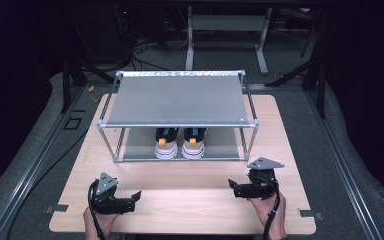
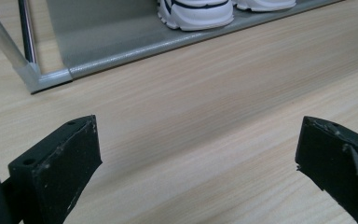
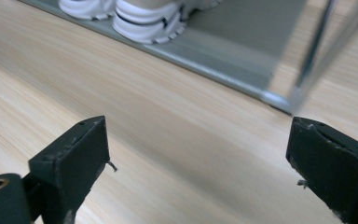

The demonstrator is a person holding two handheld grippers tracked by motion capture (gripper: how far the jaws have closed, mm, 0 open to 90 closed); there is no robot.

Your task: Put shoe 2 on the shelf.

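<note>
Sneakers (image 1: 180, 143) sit as a pair on the lower shelf of the metal shoe rack (image 1: 177, 100), heels at the front edge of that shelf and facing me, toes running back under the grey top shelf. From the high view I make out white chunky soles, dark uppers and a yellow tab at each heel — the two shoes just beside each other, roughly midway along the shelf.

My left gripper (image 1: 130, 200) hovers near the front-left corner of the wooden table (image 1: 190, 210), jaws wide apart with nothing between them; the right gripper (image 1: 237, 189) sits near the front-right, jaws likewise spread and empty. Both are well apart from the rack.

What worries me from here: the heels stand right at the shelf's front rail (image 2: 168, 44), so a careless pass of either gripper could nudge a shoe askew — or catch the thin corner post (image 3: 317, 51), and I judge the light frame would slide on the table. The right gripper view is smeared, so I can't trust it for fine clearance.
</note>
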